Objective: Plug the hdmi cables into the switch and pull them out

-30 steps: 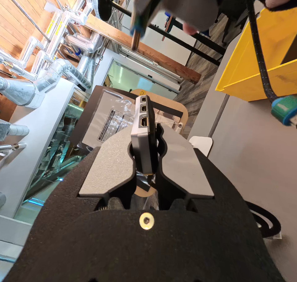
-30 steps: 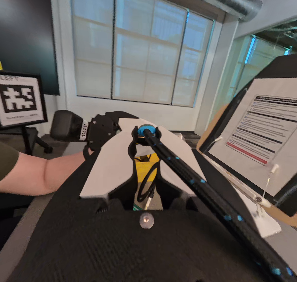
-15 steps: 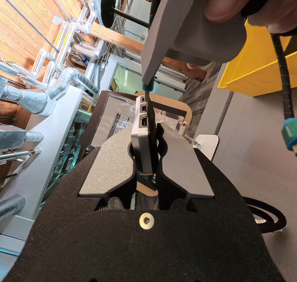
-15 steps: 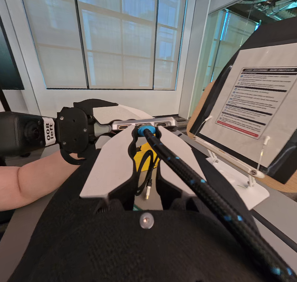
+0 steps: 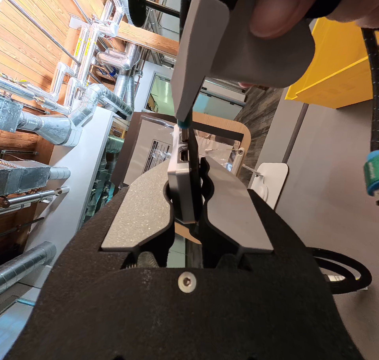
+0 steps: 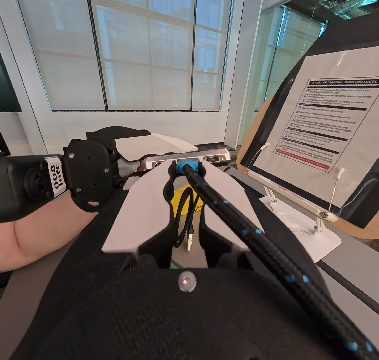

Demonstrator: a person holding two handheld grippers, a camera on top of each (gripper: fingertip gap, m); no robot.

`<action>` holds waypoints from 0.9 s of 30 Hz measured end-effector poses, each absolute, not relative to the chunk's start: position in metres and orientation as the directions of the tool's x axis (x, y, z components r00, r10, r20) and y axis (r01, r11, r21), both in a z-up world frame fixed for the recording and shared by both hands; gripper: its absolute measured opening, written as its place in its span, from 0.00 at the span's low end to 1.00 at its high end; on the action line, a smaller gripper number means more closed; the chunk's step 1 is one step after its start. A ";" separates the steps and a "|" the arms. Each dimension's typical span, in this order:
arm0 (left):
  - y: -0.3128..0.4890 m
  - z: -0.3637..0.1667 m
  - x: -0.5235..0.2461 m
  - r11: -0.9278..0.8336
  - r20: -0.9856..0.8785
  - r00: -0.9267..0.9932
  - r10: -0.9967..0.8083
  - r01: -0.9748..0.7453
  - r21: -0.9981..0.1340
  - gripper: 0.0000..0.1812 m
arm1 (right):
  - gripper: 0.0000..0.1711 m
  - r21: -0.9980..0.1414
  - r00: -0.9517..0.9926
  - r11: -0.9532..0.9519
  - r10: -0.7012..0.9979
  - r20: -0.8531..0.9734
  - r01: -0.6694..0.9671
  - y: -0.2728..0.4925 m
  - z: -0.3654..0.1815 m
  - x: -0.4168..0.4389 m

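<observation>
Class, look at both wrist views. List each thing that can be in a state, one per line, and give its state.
Switch: held in the air, clamped in the left tongs.
Blue plug: gripped by the right tongs, at the middle port; seating cannot be told.
Outer ports: empty.
Green plug: hanging free, unplugged.
Yellow bin: open.

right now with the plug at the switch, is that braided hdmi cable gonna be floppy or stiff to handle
Probably fairly stiff: the braided cable is thick and runs almost straight back from the right gripper. Its weight may tug the blue plug sideways at the switch, though the left gripper clamps that.
</observation>
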State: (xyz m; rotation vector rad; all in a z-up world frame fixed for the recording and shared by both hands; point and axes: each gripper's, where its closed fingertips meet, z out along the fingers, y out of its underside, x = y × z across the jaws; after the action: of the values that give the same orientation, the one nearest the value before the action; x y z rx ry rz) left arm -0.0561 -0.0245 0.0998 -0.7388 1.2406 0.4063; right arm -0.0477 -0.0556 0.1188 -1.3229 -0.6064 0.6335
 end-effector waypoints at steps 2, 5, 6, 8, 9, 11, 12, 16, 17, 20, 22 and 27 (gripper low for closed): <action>-0.024 0.098 -0.056 0.702 -0.956 0.279 -0.091 -0.663 -0.260 0.13 | 0.12 -0.989 0.691 0.125 0.722 0.036 -0.078 -0.055 0.118 -0.047; -0.022 0.094 -0.057 0.692 -0.971 0.234 -0.049 -0.693 -0.202 0.13 | 0.12 -0.991 0.691 0.129 0.719 0.072 -0.030 -0.053 0.113 -0.049; -0.022 0.093 -0.057 0.693 -0.973 0.227 -0.046 -0.694 -0.195 0.13 | 0.12 -0.991 0.691 0.136 0.717 0.096 -0.004 -0.053 0.112 -0.049; -0.021 0.092 -0.056 0.693 -0.972 0.228 -0.052 -0.693 -0.200 0.12 | 0.12 -0.992 0.681 0.122 0.726 0.094 0.006 -0.053 0.110 -0.049; -0.021 0.092 -0.056 0.692 -0.972 0.228 -0.050 -0.694 -0.198 0.13 | 0.12 -0.995 0.671 0.097 0.739 0.058 -0.020 -0.052 0.110 -0.049; -0.022 0.093 -0.057 0.684 -0.973 0.226 -0.042 -0.704 -0.193 0.12 | 0.12 -0.995 0.653 0.075 0.757 0.017 -0.061 -0.053 0.110 -0.048; -0.022 0.093 -0.057 0.684 -0.974 0.223 -0.040 -0.705 -0.189 0.12 | 0.12 -0.995 0.644 0.087 0.765 0.032 -0.054 -0.054 0.110 -0.049; -0.023 0.094 -0.058 0.688 -0.973 0.224 -0.049 -0.698 -0.196 0.12 | 0.12 -0.991 0.631 0.127 0.773 0.072 -0.043 -0.056 0.111 -0.053; -0.024 0.095 -0.058 0.691 -0.972 0.230 -0.045 -0.696 -0.196 0.12 | 0.12 -0.991 0.642 0.116 0.766 0.044 -0.070 -0.055 0.112 -0.051; -0.026 0.097 -0.057 0.699 -0.971 0.235 -0.042 -0.687 -0.196 0.12 | 0.13 -0.990 0.636 0.114 0.771 0.033 -0.087 -0.056 0.114 -0.050; -0.027 0.098 -0.057 0.703 -0.970 0.240 -0.048 -0.681 -0.203 0.12 | 0.12 -0.989 0.632 0.117 0.774 0.033 -0.091 -0.058 0.116 -0.050; -0.027 0.098 -0.057 0.694 -0.971 0.237 -0.033 -0.693 -0.193 0.13 | 0.13 -0.991 0.653 0.116 0.756 0.042 -0.070 -0.058 0.116 -0.050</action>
State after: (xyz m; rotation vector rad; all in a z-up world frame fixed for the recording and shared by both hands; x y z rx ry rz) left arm -0.0566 -0.0270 0.0981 -0.7001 1.2677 0.5063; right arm -0.0496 -0.0576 0.1162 -1.3271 -0.6463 0.6707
